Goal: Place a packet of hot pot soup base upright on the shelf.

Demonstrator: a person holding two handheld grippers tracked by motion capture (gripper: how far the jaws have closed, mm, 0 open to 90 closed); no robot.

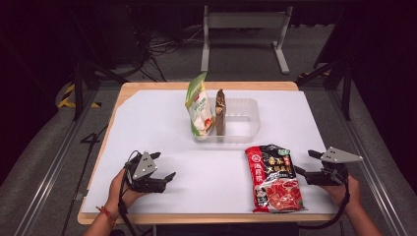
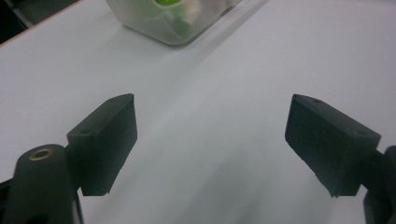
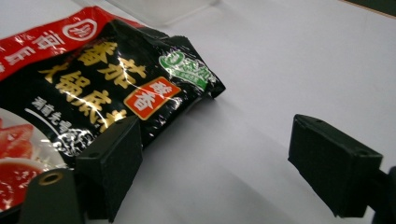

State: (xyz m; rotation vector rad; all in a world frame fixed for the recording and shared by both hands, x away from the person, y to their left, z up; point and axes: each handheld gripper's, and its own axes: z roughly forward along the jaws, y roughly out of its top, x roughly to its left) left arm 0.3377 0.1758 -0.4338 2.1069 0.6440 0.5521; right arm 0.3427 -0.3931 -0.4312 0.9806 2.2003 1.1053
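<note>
On the white table (image 1: 162, 123) stands a clear plastic tub (image 1: 243, 120), near the far middle. Inside it, at its left end, two packs stand upright on their edges: a green and white pouch (image 1: 198, 105) that leans a little against the left wall, and just beside it a thin brown pack (image 1: 220, 112), seen edge-on. The right part of the tub holds nothing. In the left gripper view a corner of the tub (image 2: 173, 21) shows at the top, with something green behind its wall.

A red and black sauce packet (image 1: 273, 178) lies flat on the table, in front of the tub and to the right, well outside it. Its near end reaches close to the table edge.

The left gripper (image 1: 164, 167) is low over the table at the near left, and its jaws stand wide apart with only bare table between them (image 2: 210, 140). The right gripper (image 1: 306, 162) is just beside the right edge of the packet. Its jaws are also wide apart and hold nothing; in the right gripper view one jaw is over the edge of the packet (image 3: 93, 79), the other is over bare table.
</note>
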